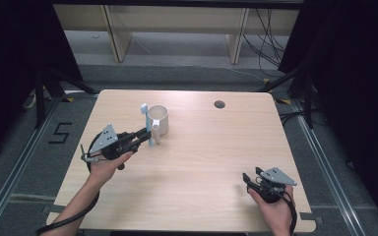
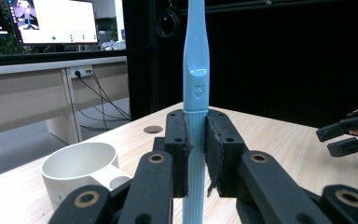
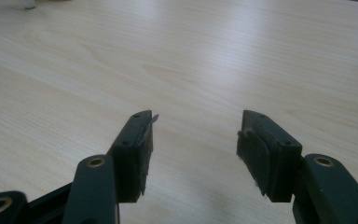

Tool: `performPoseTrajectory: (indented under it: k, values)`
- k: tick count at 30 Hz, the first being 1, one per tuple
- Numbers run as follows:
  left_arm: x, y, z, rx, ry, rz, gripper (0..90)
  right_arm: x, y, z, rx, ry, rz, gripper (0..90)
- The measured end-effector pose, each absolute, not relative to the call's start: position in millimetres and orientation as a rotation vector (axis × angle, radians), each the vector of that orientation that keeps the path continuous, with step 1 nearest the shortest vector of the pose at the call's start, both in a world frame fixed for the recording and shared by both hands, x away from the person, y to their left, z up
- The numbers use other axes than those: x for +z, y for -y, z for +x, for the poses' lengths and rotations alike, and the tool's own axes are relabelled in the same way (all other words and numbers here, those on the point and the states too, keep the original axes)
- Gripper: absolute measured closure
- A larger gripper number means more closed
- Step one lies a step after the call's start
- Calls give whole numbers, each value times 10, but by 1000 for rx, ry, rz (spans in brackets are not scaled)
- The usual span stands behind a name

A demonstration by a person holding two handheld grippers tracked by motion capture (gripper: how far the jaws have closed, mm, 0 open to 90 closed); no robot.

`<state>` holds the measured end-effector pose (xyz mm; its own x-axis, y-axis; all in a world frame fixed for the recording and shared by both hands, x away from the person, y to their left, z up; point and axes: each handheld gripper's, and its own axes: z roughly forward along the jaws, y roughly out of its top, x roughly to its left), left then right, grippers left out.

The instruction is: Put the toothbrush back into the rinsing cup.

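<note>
The left hand-held gripper [image 1: 145, 133] squeezes a light blue toothbrush [image 1: 145, 123] by its handle and holds it straight up, just beside a white cup [image 1: 158, 119] on the tabletop [image 1: 202, 147]. In the left gripper view the toothbrush [image 2: 196, 93] stands tall between the two black pads [image 2: 179, 154], and the cup [image 2: 81, 170] sits low to one side, close by. The right hand-held gripper [image 1: 250, 181] rests far away near the front right corner, with its jaws spread wide and nothing in them; the right gripper view looks past them at bare wood. If the plan is to drop the brush in the cup, some things could go wrong. The handle is smooth and thin, so it might slip or tip in the pads if the hand tilts. The cup looks light, so a bump from the brush or the jaws could push it or knock it over. Letting go too soon could make the brush fall on the wood beside the cup. The tabletop is pale wood with one small round hole [image 1: 219, 104] near the back. Around it the room is dark, with black curtains, a grey floor, a pale wooden bench [image 1: 177, 24] behind, loose cables, and a lit screen [image 2: 51, 21] off to one side.
</note>
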<state>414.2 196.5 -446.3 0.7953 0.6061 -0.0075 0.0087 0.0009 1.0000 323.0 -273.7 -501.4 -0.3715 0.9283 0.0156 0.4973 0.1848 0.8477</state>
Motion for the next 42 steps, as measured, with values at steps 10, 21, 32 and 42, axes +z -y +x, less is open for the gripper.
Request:
performPoseTrajectory:
  k: [10,21,32,42]
  values:
    - [-4414,-1969,4174,527,-538,1471,788,-5034,2795,3221,1120,-1892,1306,459]
    - [-4351,-1902,4234,553,-532,1431,788,-5011,2758,3188,1138,-1886,1252,459]
    - [-4265,-1908,4273,568,-533,1408,788,-5002,2706,3127,1125,-1835,1252,459]
    - [-4202,-1884,4333,584,-531,1399,788,-5038,2693,3101,1136,-1747,1202,461]
